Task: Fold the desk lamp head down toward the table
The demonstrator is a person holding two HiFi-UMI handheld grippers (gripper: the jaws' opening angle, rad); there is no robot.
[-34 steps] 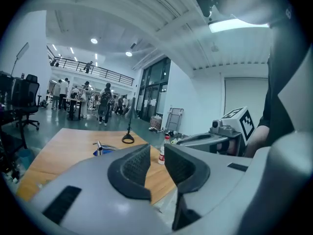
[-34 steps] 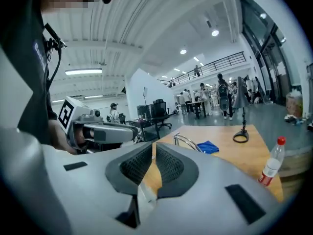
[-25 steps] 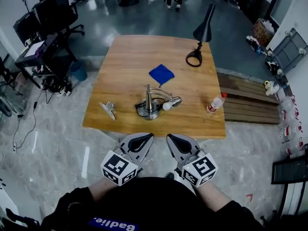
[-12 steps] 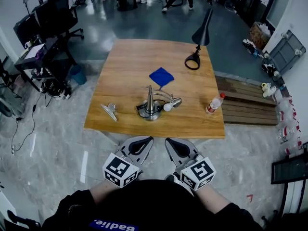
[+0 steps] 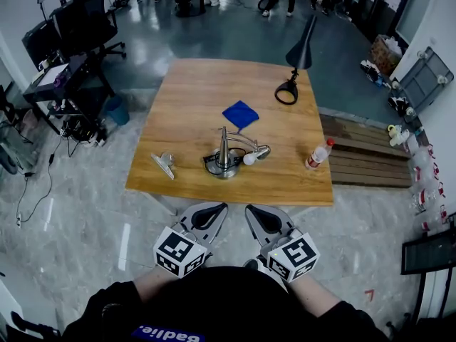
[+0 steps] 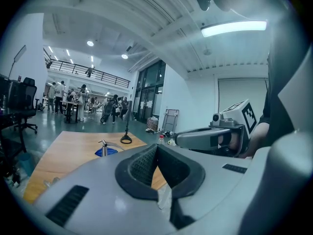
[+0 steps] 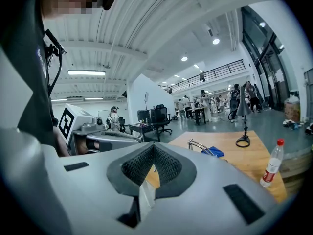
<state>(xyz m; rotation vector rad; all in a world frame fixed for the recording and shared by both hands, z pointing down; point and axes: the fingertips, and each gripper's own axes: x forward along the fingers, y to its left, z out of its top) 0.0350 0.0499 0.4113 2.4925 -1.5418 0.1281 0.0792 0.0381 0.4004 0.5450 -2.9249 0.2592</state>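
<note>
head view shows the person standing in front of the near edge of a wooden table [image 5: 187, 98], with both grippers held close to the body and not over the table. the left gripper [image 5: 216, 207] and the right gripper [image 5: 250, 209] lie side by side and point toward the table. in the left gripper view and the right gripper view the jaws of each one are pressed together, with nothing between them.

a silver desk lamp [image 5: 225, 154] stands in the middle of the table, nearer to the front edge. its arm bends to the right and its head, with a white bulb, hangs low over the wood. a black desk lamp [image 5: 300, 50] stands at the far right corner, its head raised high over its round base. both lamps are well apart from the grippers.

a blue cloth [image 5: 240, 114] lies just behind the silver lamp. a plastic bottle [image 5: 318, 153] lies near the right edge. a small pale object [image 5: 163, 164] lies near the front left corner; what it is cannot be told.
</note>
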